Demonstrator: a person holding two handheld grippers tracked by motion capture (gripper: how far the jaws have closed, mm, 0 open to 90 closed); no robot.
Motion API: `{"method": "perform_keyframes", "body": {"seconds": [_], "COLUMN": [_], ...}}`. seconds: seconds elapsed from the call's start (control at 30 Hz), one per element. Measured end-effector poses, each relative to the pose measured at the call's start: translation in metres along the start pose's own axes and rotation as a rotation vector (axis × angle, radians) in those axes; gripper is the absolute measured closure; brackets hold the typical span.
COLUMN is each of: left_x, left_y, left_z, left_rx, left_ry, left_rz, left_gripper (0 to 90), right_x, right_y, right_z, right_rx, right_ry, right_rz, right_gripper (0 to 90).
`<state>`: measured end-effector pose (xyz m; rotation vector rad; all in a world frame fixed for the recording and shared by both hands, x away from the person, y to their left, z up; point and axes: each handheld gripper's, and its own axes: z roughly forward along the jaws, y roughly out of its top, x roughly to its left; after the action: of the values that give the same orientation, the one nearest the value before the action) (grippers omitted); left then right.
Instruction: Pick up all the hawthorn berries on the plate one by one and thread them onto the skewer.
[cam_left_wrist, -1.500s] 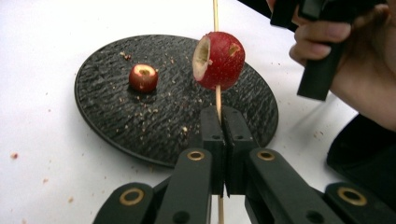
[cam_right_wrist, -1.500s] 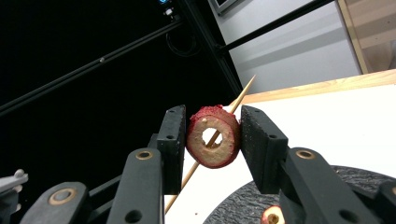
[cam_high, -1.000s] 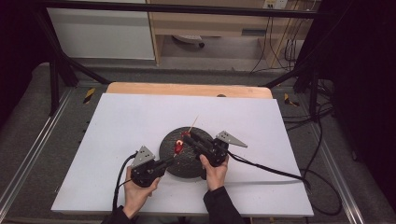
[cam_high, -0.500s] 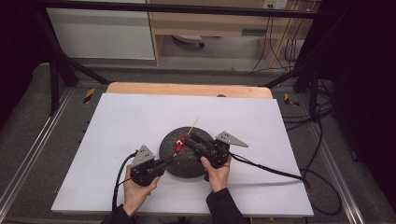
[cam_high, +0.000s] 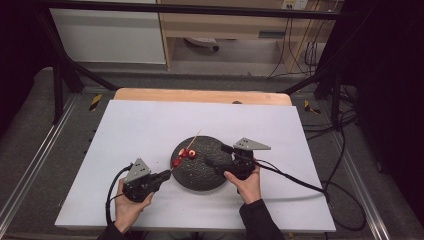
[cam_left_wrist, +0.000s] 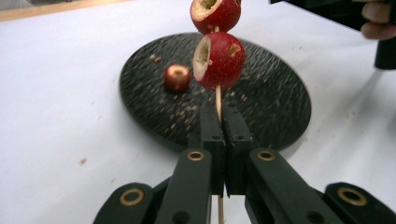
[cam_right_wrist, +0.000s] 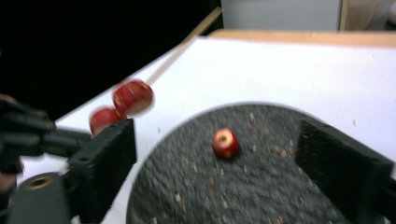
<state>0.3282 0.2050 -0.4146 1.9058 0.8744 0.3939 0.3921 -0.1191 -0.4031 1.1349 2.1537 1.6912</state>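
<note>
My left gripper (cam_left_wrist: 223, 122) clamps the thin wooden skewer (cam_left_wrist: 218, 97) carrying two red fruits (cam_left_wrist: 219, 59). My right gripper (cam_right_wrist: 215, 154) has just been opening, nothing between its jaws; its own view shows a loose red fruit (cam_right_wrist: 225, 143) on the round black textured plate (cam_right_wrist: 261, 186).

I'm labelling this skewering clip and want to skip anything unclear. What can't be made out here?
- Thin wooden skewer: left gripper view's top edge cuts off its tip and upper red fruit.
- Two skewered fruits: motion-blurred in right gripper view.
- Loose red fruit on round black plate: too small in high view.

Rough dark plate (cam_left_wrist: 280, 93); wooden skewer (cam_left_wrist: 218, 100); glossy fruit (cam_left_wrist: 219, 60).
</note>
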Motion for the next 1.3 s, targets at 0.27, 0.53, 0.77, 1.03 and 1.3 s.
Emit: {"method": "perform_keyframes", "body": {"seconds": [0.27, 0.53, 0.77, 1.03, 1.3], "left_x": [0.018, 0.034, 0.044, 0.047, 0.047], "left_y": [-0.011, -0.02, -0.028, -0.031, -0.032], "left_z": [-0.018, -0.03, -0.036, -0.04, -0.04], "left_rx": [0.03, 0.028, 0.034, 0.037, 0.039], "left_ry": [0.018, 0.03, 0.043, 0.048, 0.055], "left_rz": [-0.012, -0.036, -0.054, -0.06, -0.061], "left_gripper": [88.3, 88.3, 88.3, 88.3, 88.3], "right_x": [-0.01, -0.011, -0.014, -0.012, -0.006], "right_y": [-0.008, -0.01, -0.005, 0.006, 0.02], "right_z": [-0.004, -0.004, -0.004, 0.002, 0.017], "right_rx": [0.179, 0.26, 0.282, 0.322, 0.36], "right_ry": [-0.034, -0.052, -0.055, -0.062, -0.064], "right_rz": [-0.047, -0.079, -0.081, -0.11, -0.133], "right_gripper": [2.4, 2.2, 2.7, 2.9, 3.9]}}
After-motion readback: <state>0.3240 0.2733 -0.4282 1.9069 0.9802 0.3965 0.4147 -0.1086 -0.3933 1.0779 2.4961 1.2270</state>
